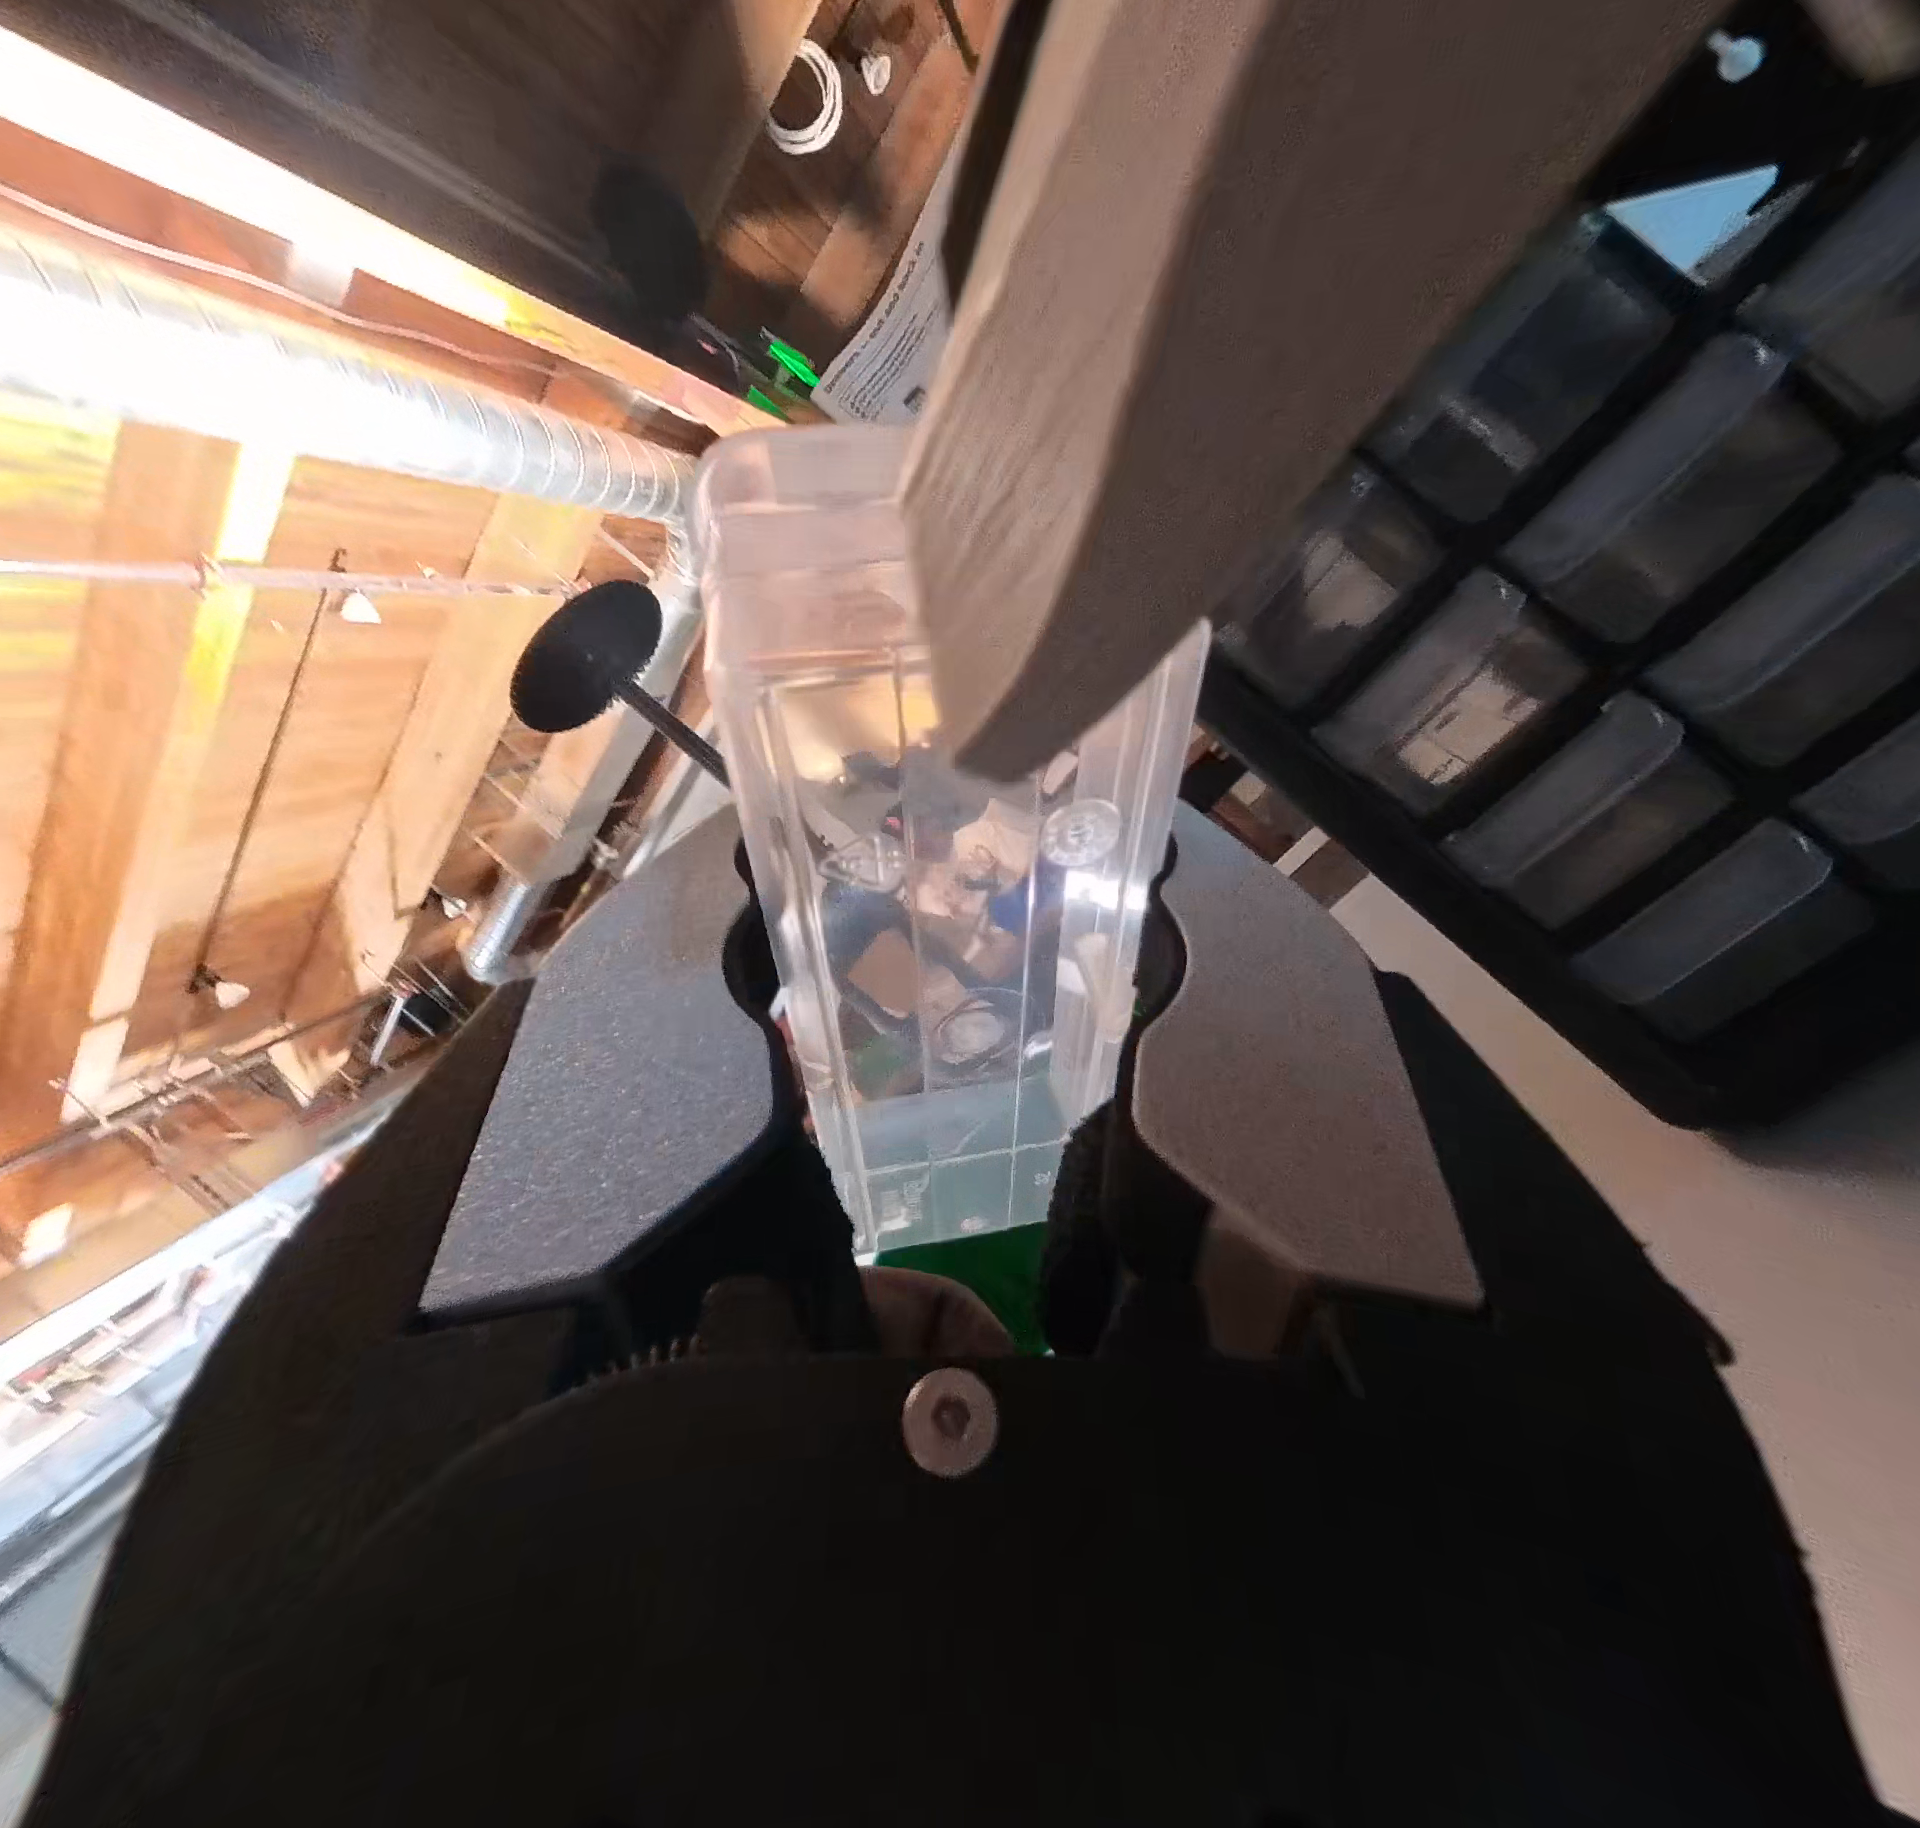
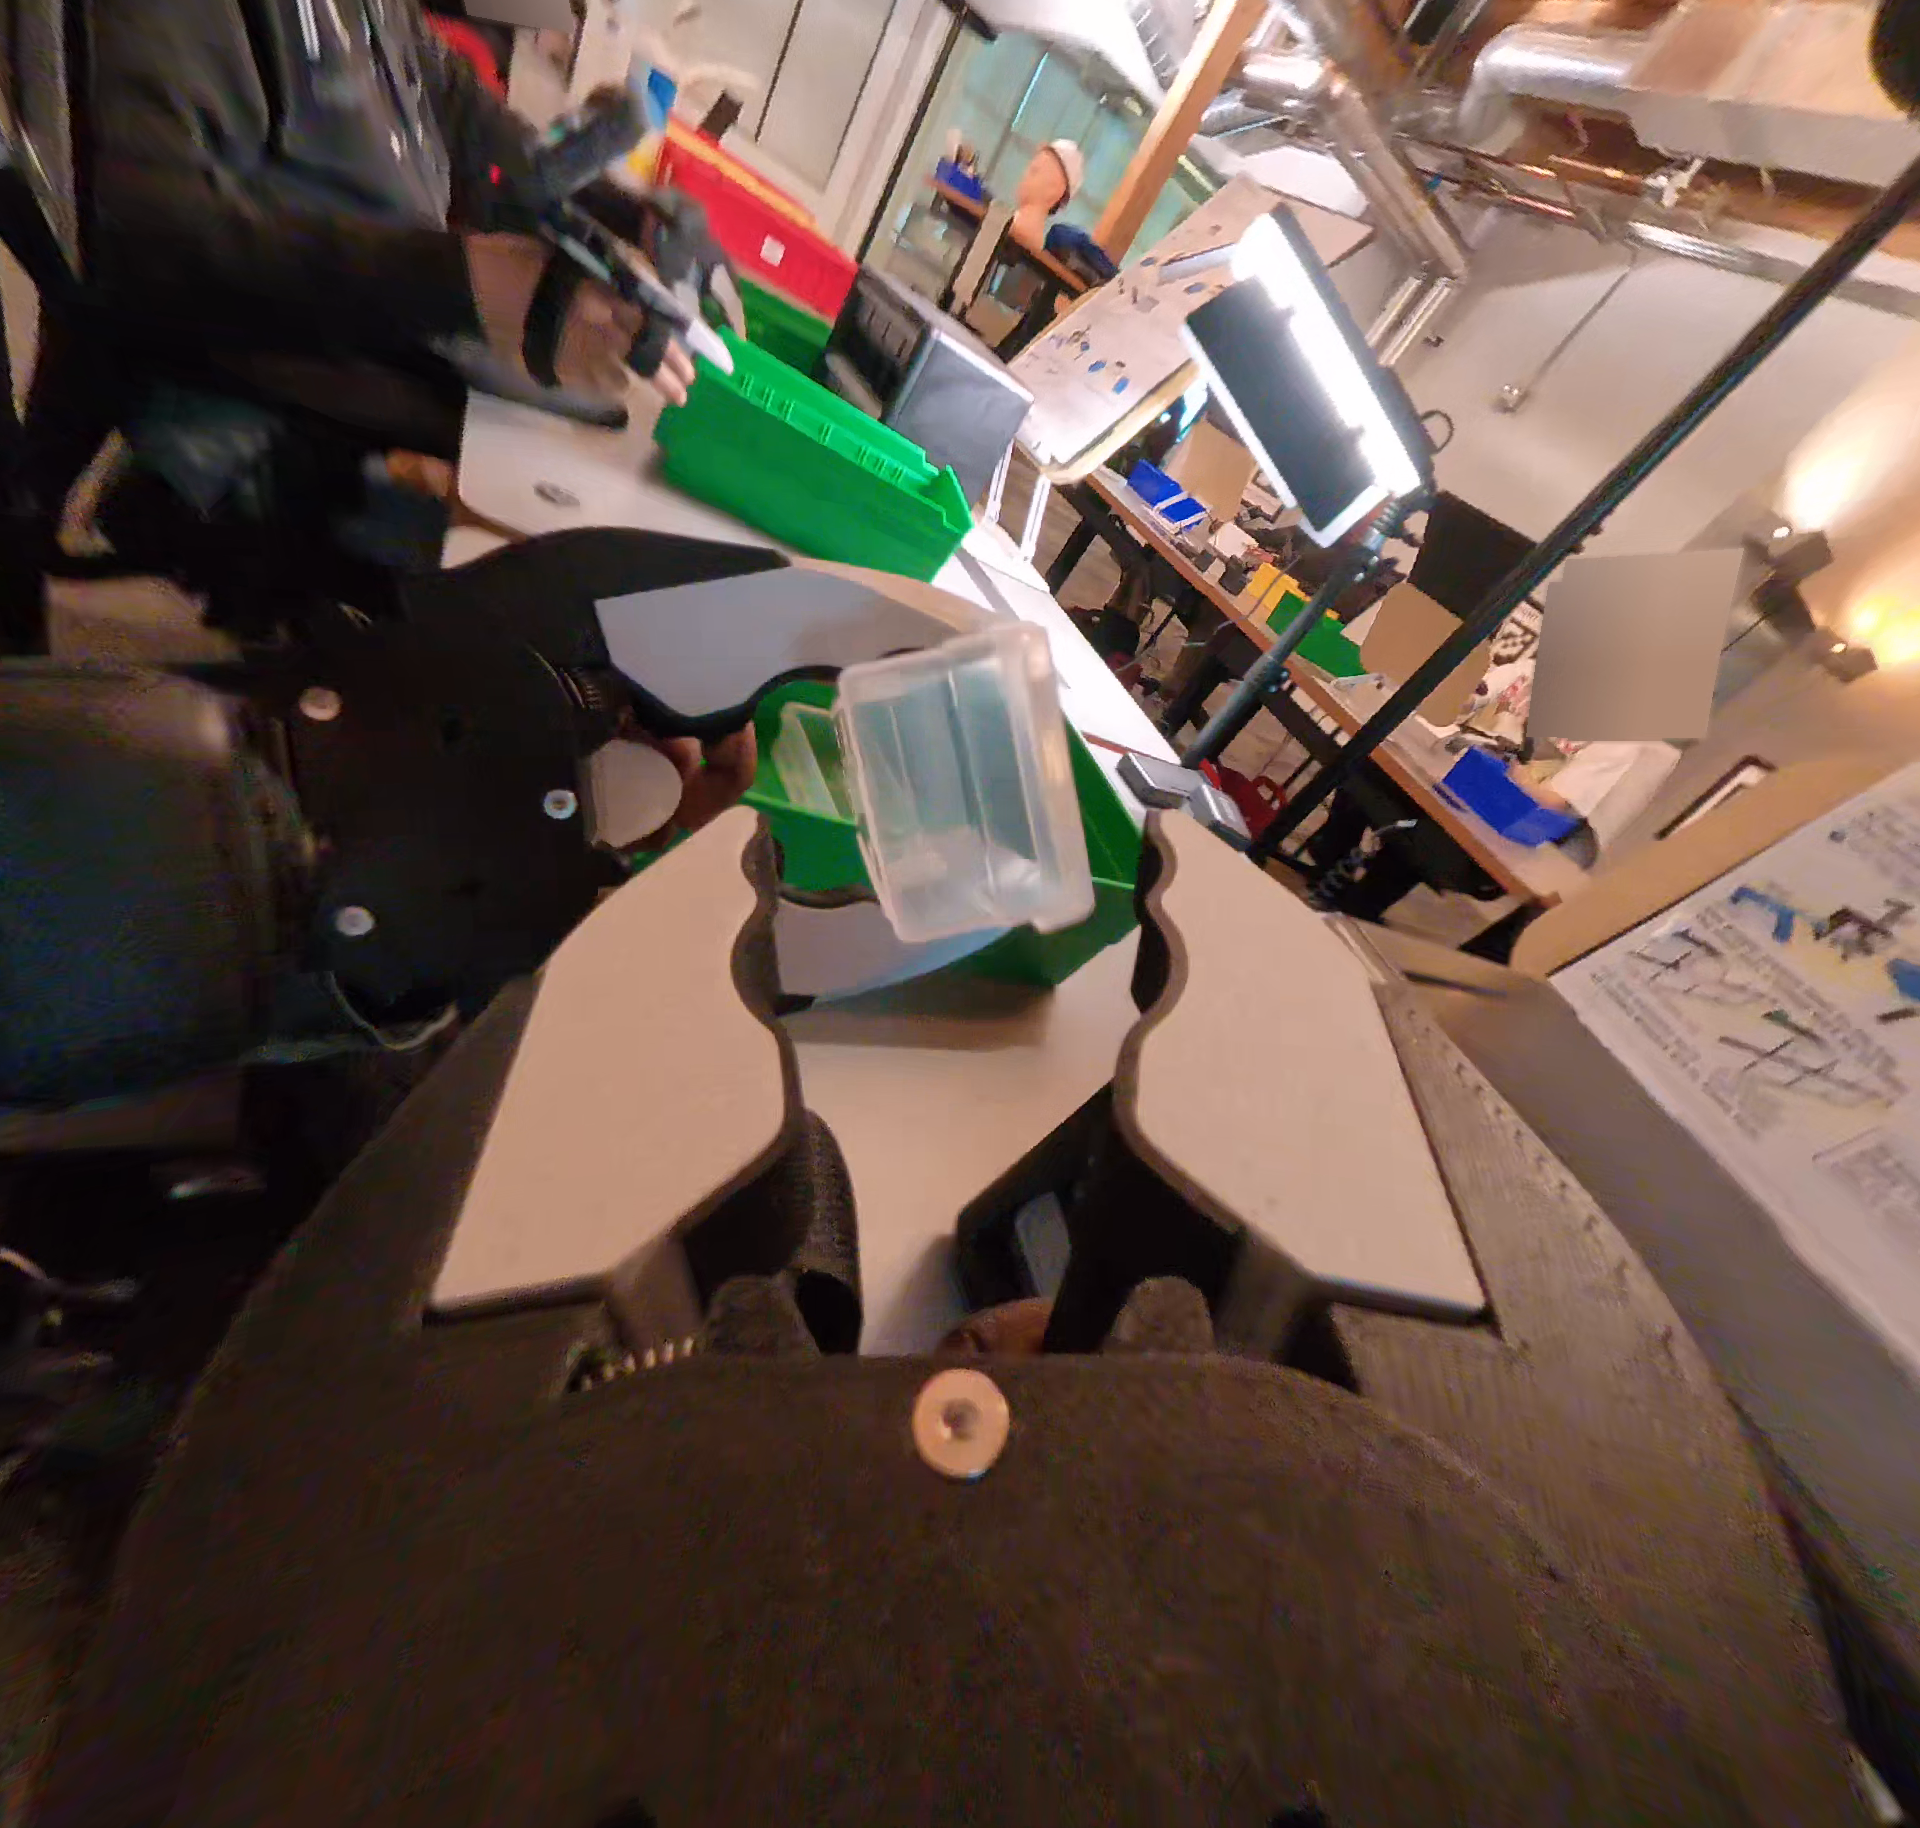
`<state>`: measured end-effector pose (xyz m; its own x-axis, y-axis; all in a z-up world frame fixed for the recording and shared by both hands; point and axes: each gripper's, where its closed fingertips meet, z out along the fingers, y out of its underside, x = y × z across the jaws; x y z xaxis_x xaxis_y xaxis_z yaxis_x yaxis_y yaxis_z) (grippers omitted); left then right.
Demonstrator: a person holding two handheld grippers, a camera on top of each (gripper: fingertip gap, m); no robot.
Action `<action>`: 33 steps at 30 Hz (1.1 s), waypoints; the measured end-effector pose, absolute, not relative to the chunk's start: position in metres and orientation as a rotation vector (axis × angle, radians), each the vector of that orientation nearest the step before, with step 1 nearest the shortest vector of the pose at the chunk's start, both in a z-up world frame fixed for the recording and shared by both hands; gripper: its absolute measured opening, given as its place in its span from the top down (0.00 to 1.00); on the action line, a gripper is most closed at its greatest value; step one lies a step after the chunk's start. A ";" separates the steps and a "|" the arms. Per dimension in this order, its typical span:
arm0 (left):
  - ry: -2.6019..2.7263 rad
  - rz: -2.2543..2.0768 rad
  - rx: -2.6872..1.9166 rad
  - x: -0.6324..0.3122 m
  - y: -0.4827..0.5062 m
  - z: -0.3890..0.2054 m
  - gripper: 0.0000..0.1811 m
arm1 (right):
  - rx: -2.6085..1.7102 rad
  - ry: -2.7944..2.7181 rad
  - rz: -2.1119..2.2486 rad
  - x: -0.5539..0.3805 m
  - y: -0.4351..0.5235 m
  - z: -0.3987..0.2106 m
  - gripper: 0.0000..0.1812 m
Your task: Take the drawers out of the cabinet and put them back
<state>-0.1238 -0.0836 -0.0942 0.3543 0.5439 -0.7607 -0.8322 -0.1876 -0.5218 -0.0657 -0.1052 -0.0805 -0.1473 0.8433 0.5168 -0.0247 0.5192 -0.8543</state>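
My left gripper (image 1: 956, 853) is shut on a clear, empty plastic drawer (image 1: 914, 843) and holds it in the air, its long axis pointing away from the camera. The black cabinet (image 1: 1662, 656), with several smoky drawers in its slots, stands to the right on a white table (image 1: 1558, 1207). A grey finger of my right gripper (image 1: 1195, 324) overlaps the drawer's far end; I cannot tell whether they touch. In the right wrist view my right gripper (image 2: 951, 843) is open, with the drawer (image 2: 966, 781) just beyond its fingertips, held by the left gripper (image 2: 821, 791).
A green bin (image 2: 1049, 947) sits on the table right behind the held drawer, and another green bin (image 2: 800, 459) is farther back. A person's gloved hand (image 2: 582, 313) works at the far left. A lamp on a black stand (image 2: 1309, 376) and a printed sheet (image 2: 1766, 999) are to the right.
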 end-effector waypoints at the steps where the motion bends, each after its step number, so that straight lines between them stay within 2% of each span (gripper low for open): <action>1: 0.326 1.287 -1.225 -0.122 -0.082 -0.096 0.62 | -0.716 -1.558 0.850 -0.070 -0.105 -0.083 0.64; 8: 0.440 1.390 -1.110 -0.108 -0.081 -0.095 0.63 | -0.654 -1.658 0.740 -0.077 -0.104 -0.095 0.73; 13: 0.475 1.375 -1.074 -0.100 -0.080 -0.096 0.62 | -0.599 -1.679 0.692 -0.073 -0.104 -0.097 0.75; 17: 0.485 1.064 -1.039 -0.079 -0.085 -0.088 0.59 | -0.496 -1.583 0.600 -0.059 -0.100 -0.086 0.75; 21: 0.289 0.668 -0.886 -0.084 -0.122 -0.047 0.57 | -0.423 -1.393 0.486 -0.027 -0.078 -0.048 0.75; 22: 0.194 0.573 -0.868 -0.096 -0.129 -0.037 0.59 | -0.413 -1.342 0.462 -0.016 -0.070 -0.036 0.75; 27: 0.007 0.106 -1.042 -0.141 -0.094 -0.011 0.81 | -0.423 -1.169 0.158 0.039 -0.016 -0.007 0.75; 31: 0.203 0.055 -1.433 -0.133 -0.018 -0.008 0.99 | -0.455 -1.153 -0.259 0.067 0.017 -0.022 0.75; 33: 0.343 0.065 -1.618 -0.114 0.017 -0.012 1.00 | -0.499 -1.183 -0.388 0.072 0.023 -0.034 0.75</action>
